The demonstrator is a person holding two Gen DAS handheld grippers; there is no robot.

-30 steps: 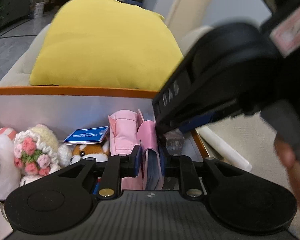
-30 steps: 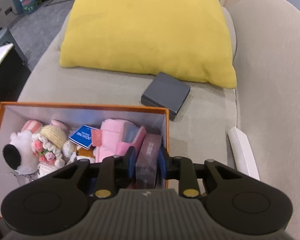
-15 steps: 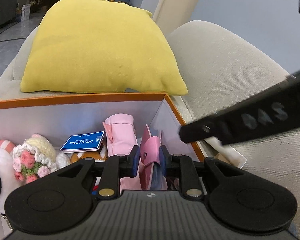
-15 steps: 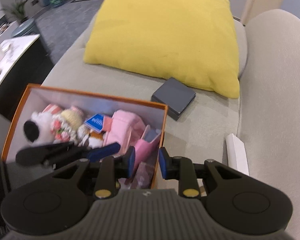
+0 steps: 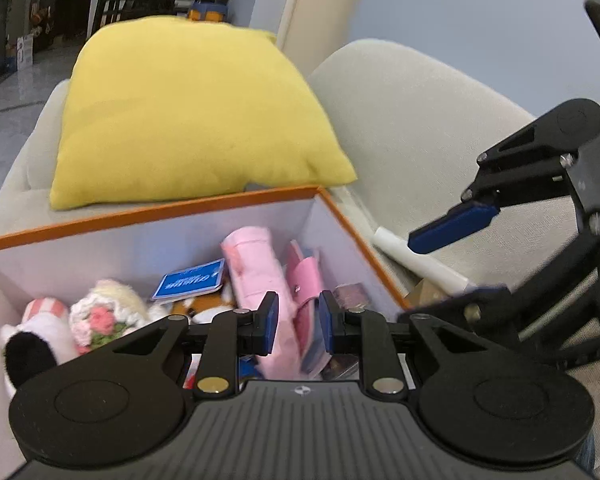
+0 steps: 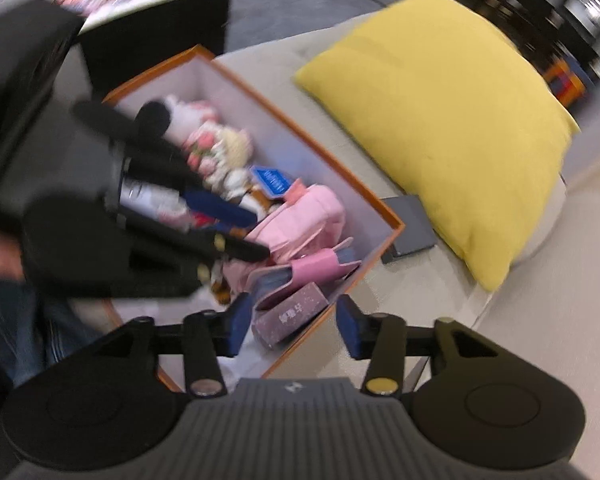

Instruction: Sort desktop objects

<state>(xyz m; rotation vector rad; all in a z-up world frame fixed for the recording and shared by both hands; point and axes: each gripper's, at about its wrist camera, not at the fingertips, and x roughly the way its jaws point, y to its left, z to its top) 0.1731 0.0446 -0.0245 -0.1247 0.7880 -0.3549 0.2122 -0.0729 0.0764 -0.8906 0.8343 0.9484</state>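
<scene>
The orange-rimmed box (image 5: 236,202) with white walls lies on the sofa (image 5: 412,128), packed with plush toys (image 5: 100,316), a pink pouch (image 5: 256,272) and a pink wallet (image 5: 306,280). The left gripper (image 5: 298,322) hangs above the wallet, jaws narrowly apart, whether gripping it is unclear. The right gripper (image 6: 292,330) is opening, empty, above a mauve box (image 6: 290,314).

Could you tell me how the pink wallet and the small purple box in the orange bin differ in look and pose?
The pink wallet is soft, with a strap-like tab, and lies partly open; the purple box is rigid, speckled and printed with characters. The wallet leans against the pink pouch; the box lies nearer the bin's corner, tilted. Both sit at the same end of the orange bin.
</scene>
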